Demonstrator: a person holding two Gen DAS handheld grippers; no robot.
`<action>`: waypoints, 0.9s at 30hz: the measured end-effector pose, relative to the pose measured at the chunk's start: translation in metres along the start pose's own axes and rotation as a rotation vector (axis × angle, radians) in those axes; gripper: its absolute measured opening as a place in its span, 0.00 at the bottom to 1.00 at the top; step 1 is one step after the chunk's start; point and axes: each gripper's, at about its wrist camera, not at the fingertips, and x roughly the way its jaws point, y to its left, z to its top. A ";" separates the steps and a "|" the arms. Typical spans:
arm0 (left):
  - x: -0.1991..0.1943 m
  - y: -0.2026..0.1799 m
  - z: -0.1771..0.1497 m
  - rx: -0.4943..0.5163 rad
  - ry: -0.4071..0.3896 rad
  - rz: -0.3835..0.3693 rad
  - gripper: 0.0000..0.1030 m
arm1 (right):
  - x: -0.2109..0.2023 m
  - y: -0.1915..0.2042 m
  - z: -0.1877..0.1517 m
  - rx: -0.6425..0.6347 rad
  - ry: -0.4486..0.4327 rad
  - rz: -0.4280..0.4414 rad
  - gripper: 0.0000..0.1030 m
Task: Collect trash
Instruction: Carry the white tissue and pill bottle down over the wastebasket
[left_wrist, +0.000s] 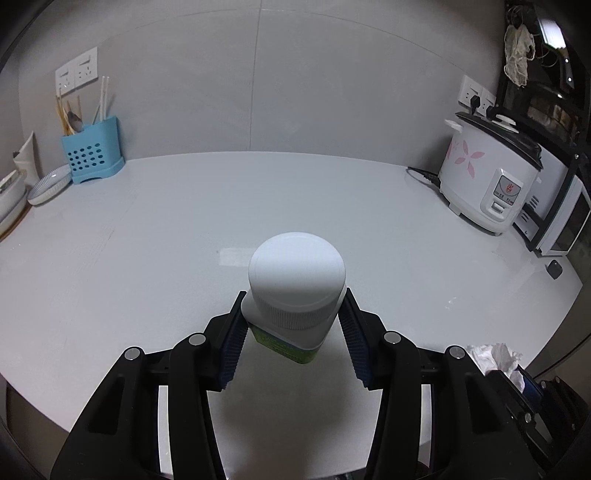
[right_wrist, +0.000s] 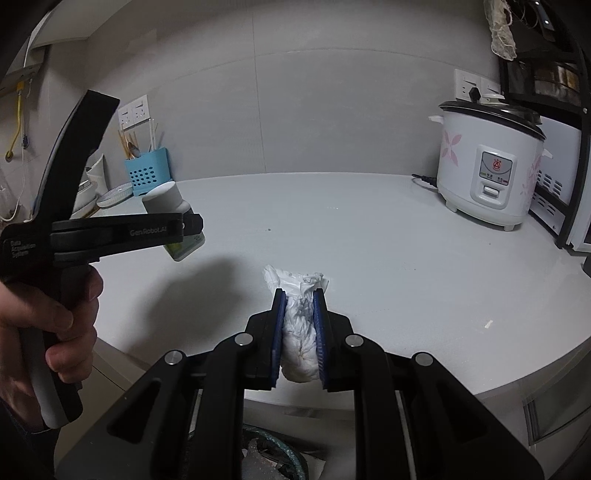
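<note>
My left gripper is shut on a bottle with a white ribbed cap and a green label, its blue pads pressing on both sides. In the right wrist view the bottle hangs tilted above the grey countertop, and a hand grips the left gripper. My right gripper is shut on a crumpled white tissue near the counter's front edge. That tissue also shows at the lower right of the left wrist view.
A white rice cooker with its cord stands at the back right beside a black rack with an oven. A blue utensil holder and plates sit at the back left. A bin with rubbish is below the counter edge.
</note>
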 end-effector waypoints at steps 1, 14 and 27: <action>-0.008 0.004 -0.004 -0.003 -0.005 0.001 0.47 | -0.002 0.004 -0.001 -0.003 -0.002 0.006 0.14; -0.075 0.041 -0.075 -0.029 -0.034 0.008 0.47 | -0.022 0.043 -0.025 -0.027 -0.002 0.042 0.14; -0.112 0.050 -0.160 -0.048 -0.041 -0.014 0.47 | -0.054 0.064 -0.079 -0.050 0.002 0.054 0.14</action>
